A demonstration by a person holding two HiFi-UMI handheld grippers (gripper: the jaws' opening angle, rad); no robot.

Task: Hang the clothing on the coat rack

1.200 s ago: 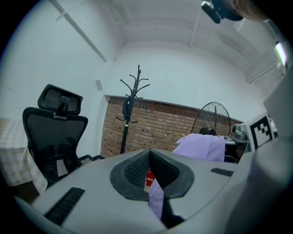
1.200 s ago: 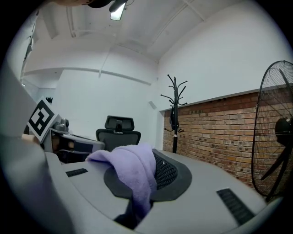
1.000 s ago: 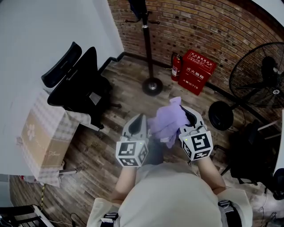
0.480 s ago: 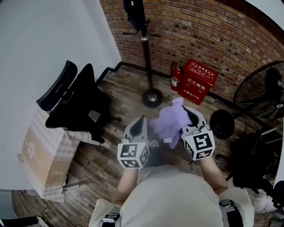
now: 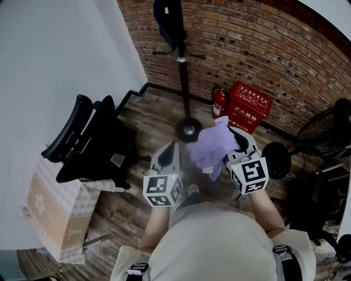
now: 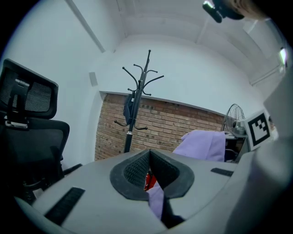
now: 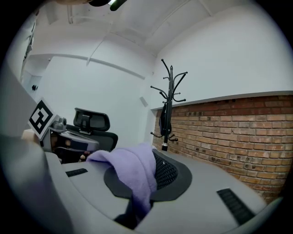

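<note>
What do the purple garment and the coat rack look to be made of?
The garment looks like soft fleece or terry, matte lilac: fuzzy nap, limp bunched folds. The rack is probably metal with dark semi-gloss paint: thin pole, slim curved hooks, a glint on its round base; not certain.

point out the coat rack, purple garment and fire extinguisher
coat rack [image 5: 183,77]: head view, on its pole
purple garment [image 5: 211,144]: head view, on the bunched middle
fire extinguisher [image 5: 219,103]: head view, on its red body

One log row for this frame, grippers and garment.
left gripper: shut on purple garment | right gripper: shut on purple garment | coat rack: ahead, dark garment on it | status: not yet hung
</note>
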